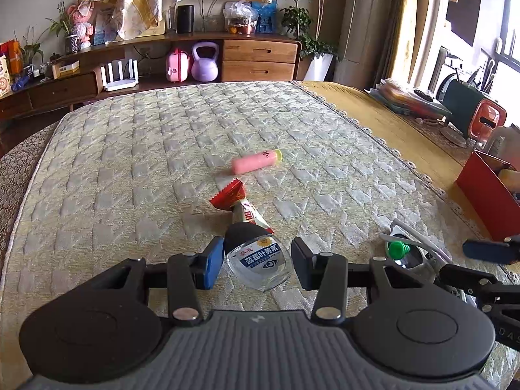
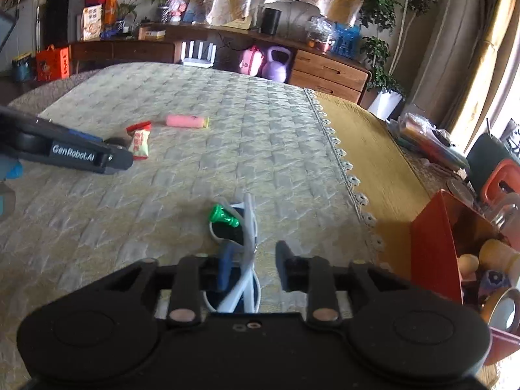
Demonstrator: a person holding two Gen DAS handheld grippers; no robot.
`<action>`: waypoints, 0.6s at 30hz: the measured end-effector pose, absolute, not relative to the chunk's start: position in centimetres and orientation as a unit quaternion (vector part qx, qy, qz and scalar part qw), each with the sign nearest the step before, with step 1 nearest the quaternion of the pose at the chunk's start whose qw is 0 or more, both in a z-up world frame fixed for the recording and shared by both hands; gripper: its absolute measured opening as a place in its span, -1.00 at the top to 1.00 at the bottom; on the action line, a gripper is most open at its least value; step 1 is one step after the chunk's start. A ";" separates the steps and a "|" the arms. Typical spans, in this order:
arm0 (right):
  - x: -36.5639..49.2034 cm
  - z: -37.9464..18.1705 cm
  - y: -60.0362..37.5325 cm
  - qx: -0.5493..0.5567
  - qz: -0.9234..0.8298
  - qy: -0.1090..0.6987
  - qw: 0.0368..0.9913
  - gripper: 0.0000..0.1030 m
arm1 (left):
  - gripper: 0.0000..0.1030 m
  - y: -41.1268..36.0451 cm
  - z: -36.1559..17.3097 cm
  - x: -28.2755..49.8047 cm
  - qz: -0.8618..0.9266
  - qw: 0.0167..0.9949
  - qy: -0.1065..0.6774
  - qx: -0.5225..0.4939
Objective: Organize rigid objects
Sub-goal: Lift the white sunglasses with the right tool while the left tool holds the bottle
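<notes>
1. The small clear bottle [image 1: 256, 261] with a black cap lies on the quilted mattress [image 1: 130, 162], between the fingers of the left gripper [image 1: 257, 261]. Its long axis runs away from the gripper and a little to the left – the cap is the far end, the clear base is the near end.
2. The left gripper's jaws stand apart. The blue pad [image 1: 213, 263] is just beside the bottle; the other finger is clearly off it.
3. Just beyond the cap lies a red and white snack packet [image 1: 242, 206], and farther on a pink tube [image 1: 256, 162] with a yellow cap pointing right, lying across the view.
4. To the right, white-framed sunglasses [image 2: 247, 250] lie with a green chess piece [image 2: 224, 216] on them.
5. The right gripper [image 2: 256, 268] is open over the sunglasses – one arm of the frame passes between its fingers.
6. A red box [image 2: 435, 247] with objects inside stands beside the mattress, on the right.
</notes>
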State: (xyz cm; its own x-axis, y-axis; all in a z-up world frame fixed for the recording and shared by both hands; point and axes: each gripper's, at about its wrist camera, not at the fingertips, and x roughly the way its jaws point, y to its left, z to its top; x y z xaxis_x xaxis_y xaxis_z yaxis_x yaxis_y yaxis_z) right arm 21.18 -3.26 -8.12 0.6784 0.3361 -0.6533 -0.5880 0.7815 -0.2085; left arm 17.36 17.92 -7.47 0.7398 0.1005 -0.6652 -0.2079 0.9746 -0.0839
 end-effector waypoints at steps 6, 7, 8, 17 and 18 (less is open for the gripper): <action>22.8 -7.7 -5.9 -0.164 0.240 0.328 0.899 0.11 | 0.13 17.6 -7.4 17.6 0.081 0.929 0.352 -0.075; 23.0 -7.7 -6.1 -0.164 0.234 0.331 0.899 0.12 | 0.13 17.6 -7.4 17.6 0.081 0.929 0.353 -0.075; 23.2 -7.9 -6.3 -0.167 0.226 0.334 0.900 0.13 | 0.13 17.5 -7.4 17.7 0.081 0.929 0.353 -0.074; 24.9 -8.3 -6.8 -0.118 0.240 0.362 0.893 0.14 | 0.13 17.3 -7.5 17.7 0.078 0.929 0.354 -0.072; 25.1 -8.4 -6.5 -0.115 0.247 0.367 0.889 0.15 | 0.13 17.3 -7.5 17.7 0.078 0.929 0.354 -0.073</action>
